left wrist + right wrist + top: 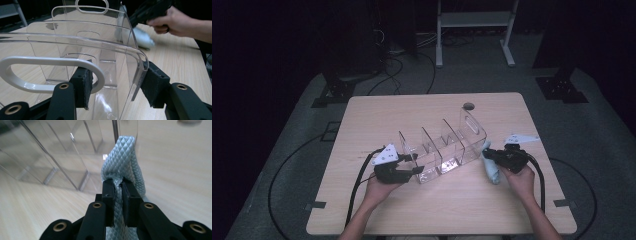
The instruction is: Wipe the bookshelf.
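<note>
Nearest the high camera, two forearms come in over the near edge of the desk (447, 210). On the left, the left claw (416, 164) meets the near-left end of the clear plastic organizer (447, 145), a long divided bin that lies slantwise across the middle of the desk, its far end toward the right. The left gripper view adds what the high view cannot: one black pad (83, 86) sits inside the end wall, beside a white oval handle ring (50, 73), while the other pad touches the outside of the curved corner, so the claw stands at a narrow span astride that wall; whether both pads press on it cannot be told for certain. A second handle slot is seen in the far end wall.

To the right, the right claw (488, 154) sits just beside the organizer's right long side, pinched tight on a pale blue cloth (491, 167) that hangs to the desk. The right gripper view shows the cloth's diamond weave (123, 165) bunched between the closed pads, with the clear dividers just beyond on the left.

No brand, label or writing can be read on any of it.
</note>
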A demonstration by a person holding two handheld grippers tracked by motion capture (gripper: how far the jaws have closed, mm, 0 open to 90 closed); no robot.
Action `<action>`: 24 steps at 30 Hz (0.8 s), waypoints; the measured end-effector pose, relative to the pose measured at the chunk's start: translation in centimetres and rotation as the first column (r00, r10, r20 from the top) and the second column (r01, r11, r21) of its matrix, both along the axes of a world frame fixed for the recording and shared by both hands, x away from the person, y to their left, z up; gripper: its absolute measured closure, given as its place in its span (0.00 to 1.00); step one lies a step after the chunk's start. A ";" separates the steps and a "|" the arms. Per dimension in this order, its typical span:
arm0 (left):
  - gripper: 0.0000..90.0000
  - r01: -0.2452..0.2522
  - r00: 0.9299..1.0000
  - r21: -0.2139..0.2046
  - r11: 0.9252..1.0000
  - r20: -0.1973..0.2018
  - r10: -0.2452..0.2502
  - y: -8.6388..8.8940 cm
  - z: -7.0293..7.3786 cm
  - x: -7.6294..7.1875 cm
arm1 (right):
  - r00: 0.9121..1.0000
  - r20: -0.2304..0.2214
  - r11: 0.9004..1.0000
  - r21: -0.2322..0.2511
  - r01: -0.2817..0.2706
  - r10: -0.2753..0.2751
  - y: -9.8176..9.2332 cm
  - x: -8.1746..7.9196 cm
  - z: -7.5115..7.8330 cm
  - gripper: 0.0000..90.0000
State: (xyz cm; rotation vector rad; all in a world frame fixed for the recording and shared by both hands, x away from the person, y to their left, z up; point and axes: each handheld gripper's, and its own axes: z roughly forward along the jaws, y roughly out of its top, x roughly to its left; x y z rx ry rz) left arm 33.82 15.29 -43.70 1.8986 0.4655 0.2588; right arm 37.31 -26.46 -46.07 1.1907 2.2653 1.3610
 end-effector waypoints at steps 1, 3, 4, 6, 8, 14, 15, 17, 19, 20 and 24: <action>0.51 -0.002 1.000 -0.002 1.000 0.000 0.002 -0.1 0.0 -0.1 | 1.000 0.018 1.000 0.003 0.001 -0.001 -0.1 -0.1 0.4 0.91; 0.51 -0.014 1.000 -0.002 1.000 -0.002 0.014 -0.1 0.0 -0.2 | 0.999 0.044 1.000 0.011 0.003 -0.004 -0.2 -0.3 1.3 0.91; 0.50 -0.019 1.000 -0.004 1.000 -0.005 0.019 -0.2 0.0 -0.3 | 0.999 0.047 1.000 0.010 0.003 -0.003 -0.1 -0.2 1.5 0.91; 0.49 -0.026 0.999 -0.012 1.000 -0.019 0.026 -0.3 0.0 -0.3 | 0.999 0.046 1.000 0.005 0.004 -0.004 0.0 0.1 1.2 0.90; 0.50 -0.031 0.999 -0.010 0.999 -0.016 0.031 -0.3 0.0 -0.4 | 1.000 0.022 1.000 0.005 0.006 -0.006 0.2 0.6 0.4 0.90; 0.52 -0.037 0.999 0.000 0.999 -0.013 0.037 -0.3 0.1 -0.6 | 0.997 -0.076 0.999 -0.035 0.005 -0.007 1.1 2.0 -2.9 0.90; 0.52 -0.038 0.999 0.000 0.999 -0.012 0.038 -0.3 0.1 -0.7 | 0.996 -0.084 1.000 -0.029 0.003 -0.005 1.1 2.1 -3.1 0.90; 0.52 -0.041 0.999 -0.001 0.999 -0.013 0.041 -0.3 0.1 -0.8 | 0.997 -0.074 0.999 -0.032 0.004 -0.007 1.0 1.9 -2.7 0.90; 0.52 -0.043 0.999 0.001 0.999 -0.013 0.043 -0.3 0.1 -0.9 | 0.999 -0.042 1.000 0.000 0.001 -0.001 0.8 1.4 -1.5 0.90; 0.52 -0.044 0.999 0.001 0.999 -0.012 0.044 -0.3 0.1 -1.0 | 1.000 -0.020 1.000 0.017 -0.001 0.001 0.7 1.1 -0.8 0.90; 0.52 -0.045 0.999 -0.003 0.999 -0.012 0.045 -0.3 0.0 -1.1 | 0.997 0.075 0.999 0.037 -0.001 -0.002 0.6 0.4 2.0 0.90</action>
